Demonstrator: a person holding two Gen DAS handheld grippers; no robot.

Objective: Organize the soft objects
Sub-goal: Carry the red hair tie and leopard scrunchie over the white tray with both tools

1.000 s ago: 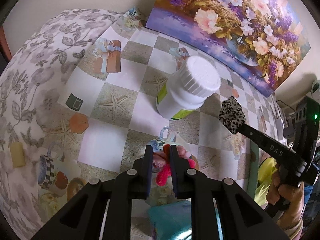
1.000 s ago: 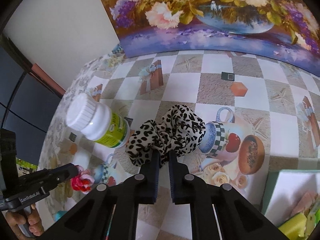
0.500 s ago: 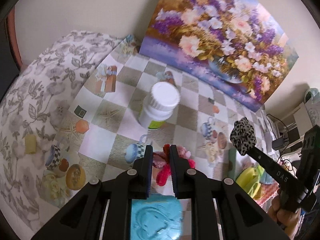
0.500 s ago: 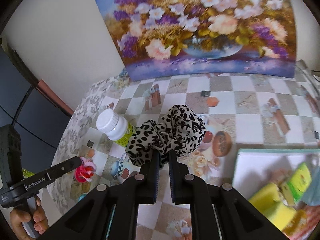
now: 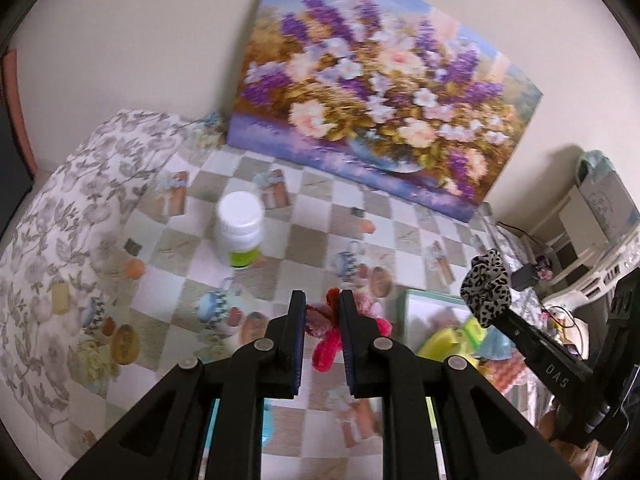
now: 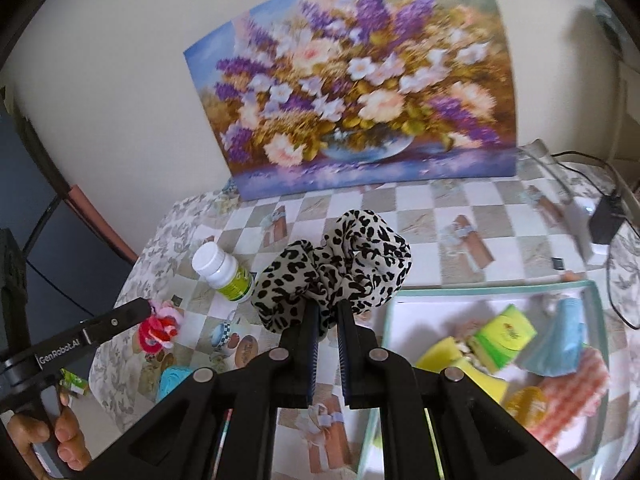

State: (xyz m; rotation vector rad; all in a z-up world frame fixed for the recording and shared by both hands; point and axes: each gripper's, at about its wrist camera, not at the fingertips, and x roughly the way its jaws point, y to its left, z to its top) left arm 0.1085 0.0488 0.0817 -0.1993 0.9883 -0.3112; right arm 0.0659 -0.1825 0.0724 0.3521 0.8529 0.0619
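Observation:
My left gripper (image 5: 322, 300) is shut on a red and pink fuzzy hair tie (image 5: 330, 342) and holds it high above the table; it also shows in the right wrist view (image 6: 159, 327). My right gripper (image 6: 328, 310) is shut on a leopard-print scrunchie (image 6: 334, 264), held in the air near the left edge of a white box with a teal rim (image 6: 492, 291). The scrunchie also shows in the left wrist view (image 5: 486, 287). The box (image 5: 424, 298) holds yellow sponges (image 6: 504, 336), a blue cloth (image 6: 560, 338) and a pink checked cloth (image 6: 572, 390).
A white pill bottle with a green label (image 5: 239, 233) stands on the checkered tablecloth (image 5: 304, 240). A flower painting (image 5: 380, 108) leans on the back wall. A turquoise object (image 6: 176, 378) lies at the table's front left. A black charger and cable (image 6: 606, 220) lie at the far right.
Both grippers have risen and pulled back with their loads, so the table looks smaller. The box of soft things has come into view on the right.

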